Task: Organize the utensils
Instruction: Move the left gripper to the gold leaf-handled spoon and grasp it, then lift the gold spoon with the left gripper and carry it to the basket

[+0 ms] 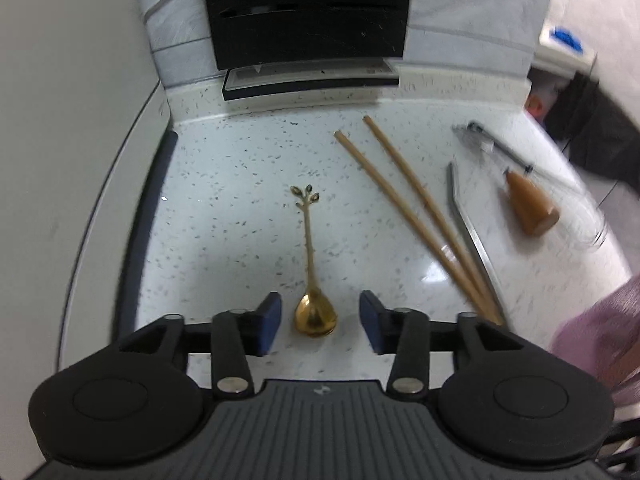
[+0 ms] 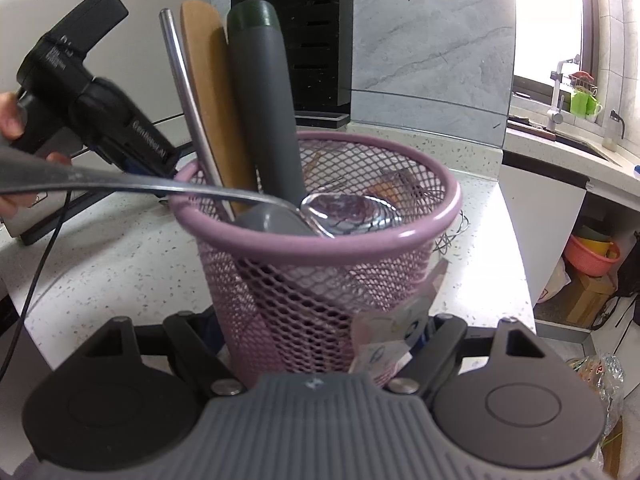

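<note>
In the left wrist view my left gripper (image 1: 319, 322) is open, its blue pads on either side of the bowl of a gold spoon (image 1: 313, 280) that lies on the speckled counter (image 1: 224, 216). Two wooden chopsticks (image 1: 412, 208), metal tongs (image 1: 470, 232) and a whisk with a wooden handle (image 1: 530, 206) lie to the right. In the right wrist view my right gripper (image 2: 316, 332) is closed around the pink mesh holder (image 2: 320, 240), which holds a grey-handled tool (image 2: 264, 108), a wooden spatula (image 2: 208, 92) and a metal handle (image 2: 188, 92). A silver spoon (image 2: 344, 210) lies across its rim.
A black knife block (image 1: 306, 12) stands at the back wall. A white appliance (image 1: 60, 160) is on the left. The other hand-held gripper (image 2: 80, 92) shows at left in the right wrist view. The counter edge drops off on the right (image 2: 520, 264).
</note>
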The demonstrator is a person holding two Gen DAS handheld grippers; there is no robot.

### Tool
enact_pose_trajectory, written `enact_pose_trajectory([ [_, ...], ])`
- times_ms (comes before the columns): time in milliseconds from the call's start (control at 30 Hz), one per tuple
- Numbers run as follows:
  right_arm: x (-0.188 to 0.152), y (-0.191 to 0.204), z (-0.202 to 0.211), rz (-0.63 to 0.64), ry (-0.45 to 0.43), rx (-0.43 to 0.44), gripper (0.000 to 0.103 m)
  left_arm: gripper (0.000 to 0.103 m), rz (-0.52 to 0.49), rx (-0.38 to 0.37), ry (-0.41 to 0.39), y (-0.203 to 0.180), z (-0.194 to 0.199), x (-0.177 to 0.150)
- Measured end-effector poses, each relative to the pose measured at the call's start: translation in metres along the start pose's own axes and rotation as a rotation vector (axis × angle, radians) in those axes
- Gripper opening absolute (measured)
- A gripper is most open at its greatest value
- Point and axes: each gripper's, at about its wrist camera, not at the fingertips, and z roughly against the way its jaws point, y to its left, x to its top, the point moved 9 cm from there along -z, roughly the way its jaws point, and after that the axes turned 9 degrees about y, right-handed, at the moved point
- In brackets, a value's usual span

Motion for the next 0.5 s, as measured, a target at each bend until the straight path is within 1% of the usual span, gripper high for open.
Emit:
enact_pose_trajectory([
  [33,0.000,0.000,0.000,0.000,-0.001,0.000,0.080,0.054,-0.004,0.014,0.014,0.000,-0.003,-0.002],
  [67,0.000,0.000,0.001,-0.001,-0.001,0.000,0.080,0.054,0.004,0.010,-0.001,0.001,-0.004,-0.001],
  [100,0.000,0.000,0.001,0.000,-0.001,0.000,0.080,0.049,0.009,-0.006,-0.004,0.002,-0.005,-0.001],
  [133,0.000,0.001,0.001,0.000,-0.001,0.000,0.080,0.042,0.017,-0.037,-0.002,0.002,-0.006,-0.001],
  [167,0.000,0.000,0.001,0.000,-0.001,0.000,0.080,0.028,0.025,-0.057,0.000,0.003,-0.006,0.000],
  [200,0.000,0.001,0.001,0.000,0.000,0.000,0.080,0.025,0.011,-0.039,0.003,0.003,-0.005,-0.001],
  [233,0.000,0.001,0.001,0.000,-0.001,0.000,0.080,0.025,0.004,-0.036,0.013,0.003,-0.004,-0.002],
  [333,0.000,0.001,0.001,0.000,-0.003,0.002,0.080,0.025,0.031,-0.059,0.044,0.006,-0.001,-0.005],
  [500,0.000,0.001,0.001,0.000,-0.003,0.003,0.080,0.025,0.077,-0.127,0.047,0.012,0.012,-0.018],
])
